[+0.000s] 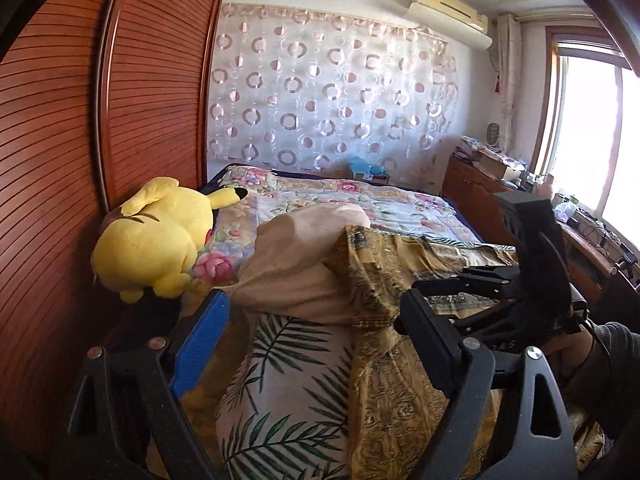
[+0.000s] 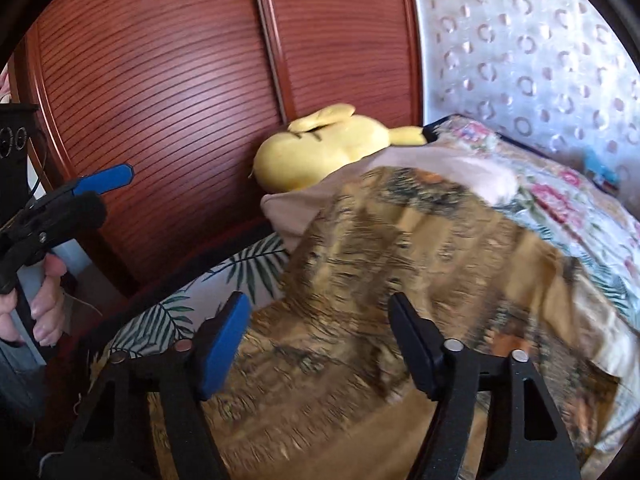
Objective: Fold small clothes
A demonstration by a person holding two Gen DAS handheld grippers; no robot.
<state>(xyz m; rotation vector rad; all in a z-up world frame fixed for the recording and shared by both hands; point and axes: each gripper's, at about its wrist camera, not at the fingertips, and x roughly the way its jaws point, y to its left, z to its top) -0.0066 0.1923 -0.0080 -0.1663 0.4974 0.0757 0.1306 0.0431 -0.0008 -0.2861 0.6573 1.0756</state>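
Both my grippers are spread wide, holding nothing; the gold patterned cloth [image 2: 400, 248] lies dead ahead of my right gripper [image 2: 320, 344], closer than my left gripper [image 1: 316, 336].

Home bedroom: bed [image 1: 360, 204] under floral quilt, yellow plush toy [image 1: 156, 240] beside slatted wooden wardrobe doors [image 1: 152, 80], ring-patterned curtain [image 1: 328, 92] on wall, air conditioner [image 1: 448, 12] above, cluttered wooden cabinet [image 1: 472, 184] near window [image 1: 592, 132].

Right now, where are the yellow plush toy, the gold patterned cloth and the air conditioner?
yellow plush toy [image 1: 154, 240], left wrist view, its back.
gold patterned cloth [image 2: 400, 248], right wrist view, its middle.
air conditioner [image 1: 450, 14], left wrist view, its front.
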